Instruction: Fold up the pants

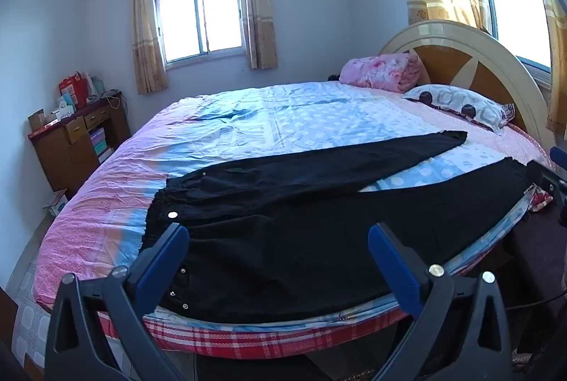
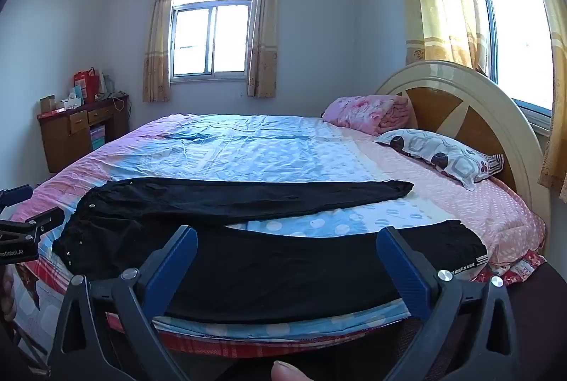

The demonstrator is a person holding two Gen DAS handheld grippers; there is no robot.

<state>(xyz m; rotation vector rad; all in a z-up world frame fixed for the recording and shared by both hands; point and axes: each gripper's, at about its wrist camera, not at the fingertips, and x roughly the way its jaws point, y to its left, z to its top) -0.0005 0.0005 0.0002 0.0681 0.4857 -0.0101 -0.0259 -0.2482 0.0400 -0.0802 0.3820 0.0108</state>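
The left gripper (image 1: pixel 278 262) has its fingers (image 1: pixel 166 260) spread as wide as they go, with nothing between them and nothing touched. They are flat blue pads on black angular brackets with round silver bolts, and they frame the lower middle of the left wrist view, tilted somewhat downward toward the bed's near edge. The right gripper (image 2: pixel 287 262) is the same: fingers (image 2: pixel 402 269) fully apart, empty, hovering short of the cloth in the lower middle of the right wrist view, also angled gently down.

Beyond both pairs of fingers lie the black pants (image 1: pixel 319 203), spread flat along the near edge of the bed (image 1: pixel 248 118). The fabric is dark, matte and denim-like, with small metal rivets and a silver button at the gathered waistband, which sits at the left of the frames. The two legs run to the right and part in a narrow V; the nearer leg's hem carries a white printed label (image 2: pixel 467 265).

The bedsheet is wrinkled, pink and pale blue with white dots, over a red plaid layer. A patterned pillow (image 1: pixel 460 104) and a folded pink blanket (image 1: pixel 381 71) sit at the upper right, against the rounded cream-and-wood headboard (image 1: pixel 460 62).

A fingertip (image 2: pixel 287 371) shows at the bottom edge of the right wrist view.
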